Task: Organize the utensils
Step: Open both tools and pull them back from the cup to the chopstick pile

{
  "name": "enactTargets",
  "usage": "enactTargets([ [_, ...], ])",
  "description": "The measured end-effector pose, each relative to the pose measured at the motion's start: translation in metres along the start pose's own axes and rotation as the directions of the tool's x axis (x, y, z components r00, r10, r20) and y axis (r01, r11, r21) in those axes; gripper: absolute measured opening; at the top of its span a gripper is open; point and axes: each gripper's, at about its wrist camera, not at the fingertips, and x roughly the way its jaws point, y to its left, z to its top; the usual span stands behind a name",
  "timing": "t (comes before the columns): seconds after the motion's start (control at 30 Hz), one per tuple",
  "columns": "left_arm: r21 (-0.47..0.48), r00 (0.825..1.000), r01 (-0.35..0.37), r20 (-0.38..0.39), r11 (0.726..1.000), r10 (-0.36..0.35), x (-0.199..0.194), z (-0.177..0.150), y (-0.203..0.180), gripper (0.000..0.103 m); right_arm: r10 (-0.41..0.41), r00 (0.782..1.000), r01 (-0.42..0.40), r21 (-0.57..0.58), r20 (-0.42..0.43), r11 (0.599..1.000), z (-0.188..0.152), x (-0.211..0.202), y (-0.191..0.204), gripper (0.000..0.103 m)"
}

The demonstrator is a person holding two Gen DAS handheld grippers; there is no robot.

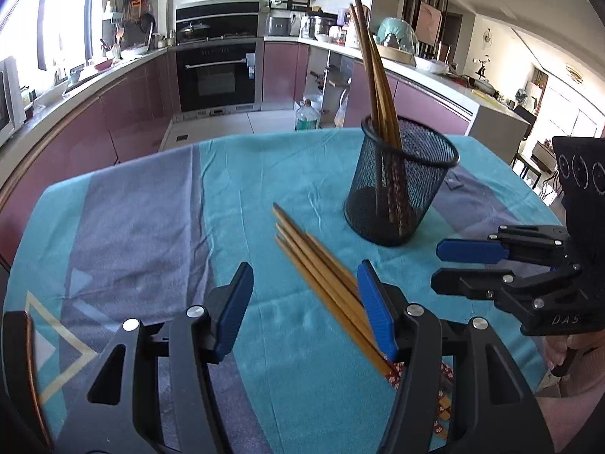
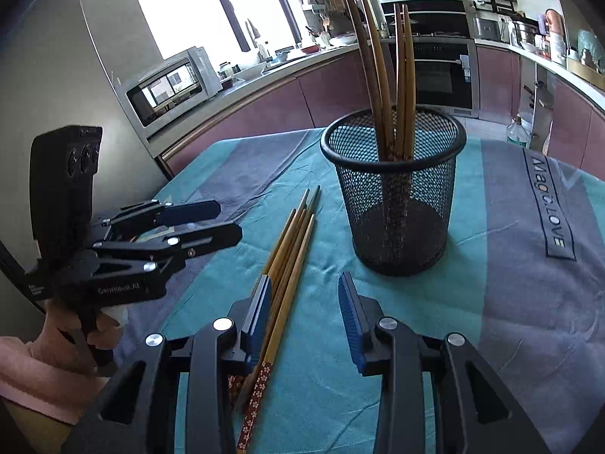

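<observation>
Scanning from my left, I see the left gripper point(image 1: 302, 302) standing wide with nothing between its blue pads, hovering low over the cloth-covered tabletop point(image 1: 151, 227). Just right of its centre lies the loose bundle of chopsticks point(image 1: 321, 272), flat on the cloth, tips pointing away toward the mesh holder point(image 1: 401, 185); their patterned handle ends run under the left gripper's right finger. They look light, stiff and smooth, so I judge they will roll or fan apart if pinched carelessly. I would close across them near the thicker handle end, square to their length, taking few at a time. Further right, the holder stands upright on the cloth with several chopsticks point(image 2: 389, 75) already leaning inside; it seems light enough to tip if bumped. At far right, the right gripper point(image 2: 306, 321) is also spread wide and empty, the bundle beside its left finger.
</observation>
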Motion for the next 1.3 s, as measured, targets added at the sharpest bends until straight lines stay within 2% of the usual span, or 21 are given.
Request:
enactTargets([
  [0.17,0.008,0.999,0.01,-0.053,1.0,-0.009,0.016,-0.016,-0.01,0.057,-0.002,1.0,0.002,0.04,-0.009,0.999,-0.006,0.001,-0.005,0.034],
  [0.43,0.022,0.993,0.019,-0.115,1.0,-0.017,0.038,-0.015,-0.026,0.054,-0.003,1.0,0.004,0.049,-0.031,0.999,-0.016,0.008,-0.005,0.036],
  [0.6,0.019,0.993,0.03,-0.119,0.999,-0.027,0.036,-0.016,-0.022,0.049,-0.003,0.999,0.005,0.032,-0.041,0.999,-0.015,0.014,0.0,0.036],
  [0.77,0.005,0.99,0.069,-0.122,0.998,-0.068,0.033,-0.016,-0.016,0.042,-0.008,0.998,0.008,-0.001,-0.058,1.0,-0.012,0.025,0.011,0.036],
  [0.9,-0.026,0.987,0.107,-0.119,0.994,-0.11,0.032,-0.015,-0.009,0.04,-0.032,0.997,0.03,-0.024,-0.066,0.999,-0.008,0.033,0.016,0.033],
  [1.07,-0.032,0.986,0.103,-0.129,0.994,-0.106,0.033,-0.017,-0.006,0.033,-0.07,0.993,0.066,-0.046,-0.09,0.997,-0.005,0.044,0.018,0.025],
  [1.3,-0.018,0.986,0.09,-0.136,0.996,-0.092,0.035,-0.018,-0.007,0.031,-0.117,0.989,0.109,-0.082,-0.095,0.991,-0.005,0.047,0.021,0.023],
])
